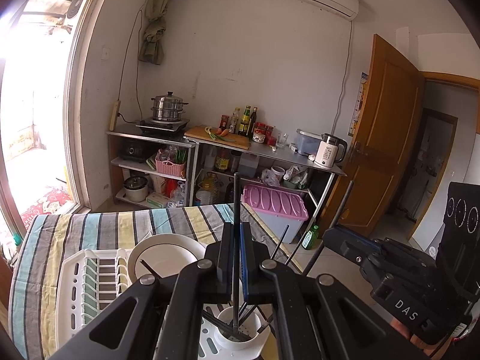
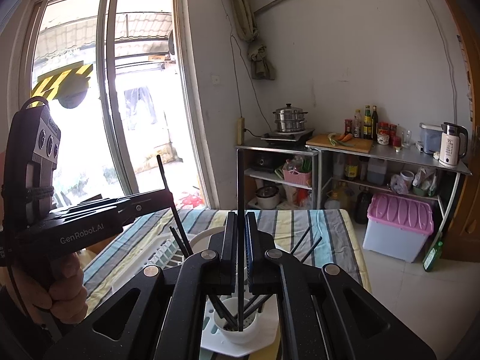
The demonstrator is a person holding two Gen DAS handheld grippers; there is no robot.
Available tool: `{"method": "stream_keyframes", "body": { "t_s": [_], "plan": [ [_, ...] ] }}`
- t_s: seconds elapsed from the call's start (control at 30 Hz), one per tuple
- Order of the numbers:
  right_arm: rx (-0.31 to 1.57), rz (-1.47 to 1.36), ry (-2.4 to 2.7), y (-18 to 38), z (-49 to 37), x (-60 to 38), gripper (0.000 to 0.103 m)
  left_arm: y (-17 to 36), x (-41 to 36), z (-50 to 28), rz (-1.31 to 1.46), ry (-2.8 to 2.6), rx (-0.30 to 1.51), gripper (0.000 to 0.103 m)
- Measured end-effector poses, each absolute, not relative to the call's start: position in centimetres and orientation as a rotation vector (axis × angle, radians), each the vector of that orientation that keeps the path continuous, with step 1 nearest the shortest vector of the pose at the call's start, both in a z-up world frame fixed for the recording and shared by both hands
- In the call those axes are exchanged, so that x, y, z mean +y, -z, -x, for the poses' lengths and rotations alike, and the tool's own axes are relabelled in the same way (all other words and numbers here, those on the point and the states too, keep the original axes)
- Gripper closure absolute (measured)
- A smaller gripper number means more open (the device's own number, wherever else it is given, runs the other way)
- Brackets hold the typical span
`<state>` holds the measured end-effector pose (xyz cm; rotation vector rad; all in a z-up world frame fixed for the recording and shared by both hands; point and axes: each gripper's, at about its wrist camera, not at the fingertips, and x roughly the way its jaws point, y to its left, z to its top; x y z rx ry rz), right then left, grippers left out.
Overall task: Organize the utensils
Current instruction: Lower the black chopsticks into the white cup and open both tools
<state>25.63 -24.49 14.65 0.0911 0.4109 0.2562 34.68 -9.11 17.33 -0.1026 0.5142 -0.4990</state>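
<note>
My left gripper is shut on a black chopstick, held upright with its lower end in the white utensil cup. My right gripper is shut on another black chopstick, also upright, its tip in the same cup. Several more black chopsticks lean in the cup. The cup sits at the end of a white dish rack on the striped tablecloth. A white plate stands in the rack. Each gripper shows in the other's view: the right, the left.
The table's right edge drops to a tiled floor with a green bottle and a pink-lidded bin. Metal shelves with a steamer pot, bottles and a kettle stand against the far wall. A sliding glass door is on the left.
</note>
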Motion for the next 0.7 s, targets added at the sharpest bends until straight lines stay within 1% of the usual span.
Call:
{"method": "stream_keyframes", "body": {
  "t_s": [0.53,0.7],
  "plan": [
    [0.532,-0.110,-0.231,-10.0,-27.8,-25.3,0.098,-11.5,-9.1,-36.4,0.098,0.458,0.635,0.100],
    [0.551,-0.122,-0.215,-9.5,-28.2,-26.0,0.098,-10.7,-8.5,-36.4,0.104,0.446,0.634,0.100]
  ]
}}
